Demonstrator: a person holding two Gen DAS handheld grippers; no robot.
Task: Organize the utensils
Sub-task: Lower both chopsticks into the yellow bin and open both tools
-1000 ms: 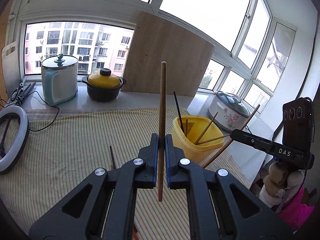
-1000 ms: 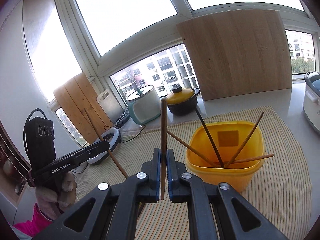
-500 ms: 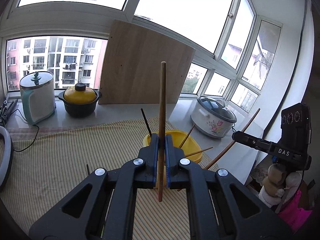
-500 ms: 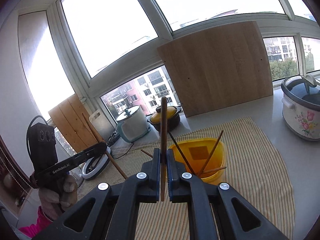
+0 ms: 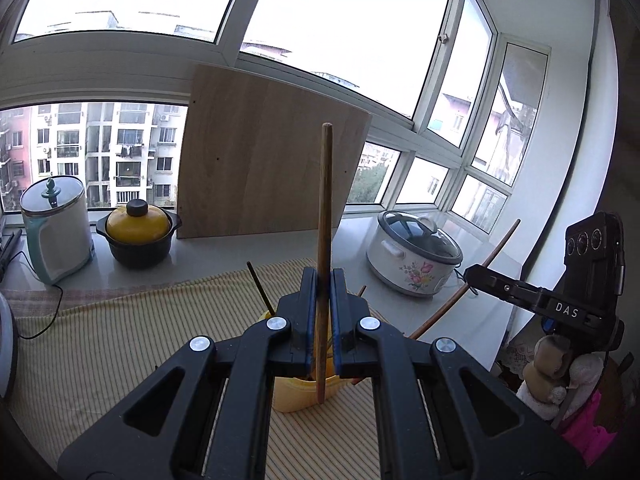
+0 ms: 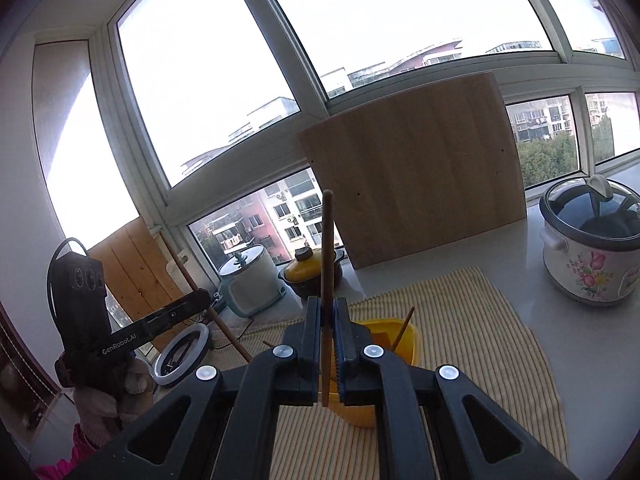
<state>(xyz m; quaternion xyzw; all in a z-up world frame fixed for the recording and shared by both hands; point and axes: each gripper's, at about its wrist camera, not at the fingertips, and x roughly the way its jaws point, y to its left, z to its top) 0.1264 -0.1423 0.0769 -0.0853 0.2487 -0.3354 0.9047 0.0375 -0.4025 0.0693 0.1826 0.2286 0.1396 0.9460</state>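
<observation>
Step in hand, my read: mid-carry. Both grippers loaded, drop into the tub not yet done.

- Left gripper (image 5: 320,312): jaws narrow, clamped on a brown chopstick (image 5: 325,216). Stick stands near upright, most of it above the pads, short tail below.
- Right gripper (image 6: 329,340): same deal, pinched tight on a second chopstick (image 6: 327,256), also upright. In the left wrist view that stick (image 5: 472,276) shows slanted, off to the right of the tub.
- Both tools sit above and short of the yellow tub (image 6: 412,334), which stands on the striped cloth (image 6: 480,320). Grippers block most of the tub in both views.

Next move needs, imo: bring one stick's low end over the tub mouth, tip it in, then release. One hand at a time, else the sticks may cross. Stick is thin and hard, so it'll likely slide fast once the pads let go; aim before opening.

Containers:
- Yellow tub: a dark stick (image 5: 260,286) and a brown one (image 6: 402,330) poke out above the rim. Full count can't tell, blocked.
- Flowered cooker (image 6: 592,248), yellow-lid pot (image 5: 138,234), white-teal pot (image 5: 56,228): lids on, contents unseen.
</observation>
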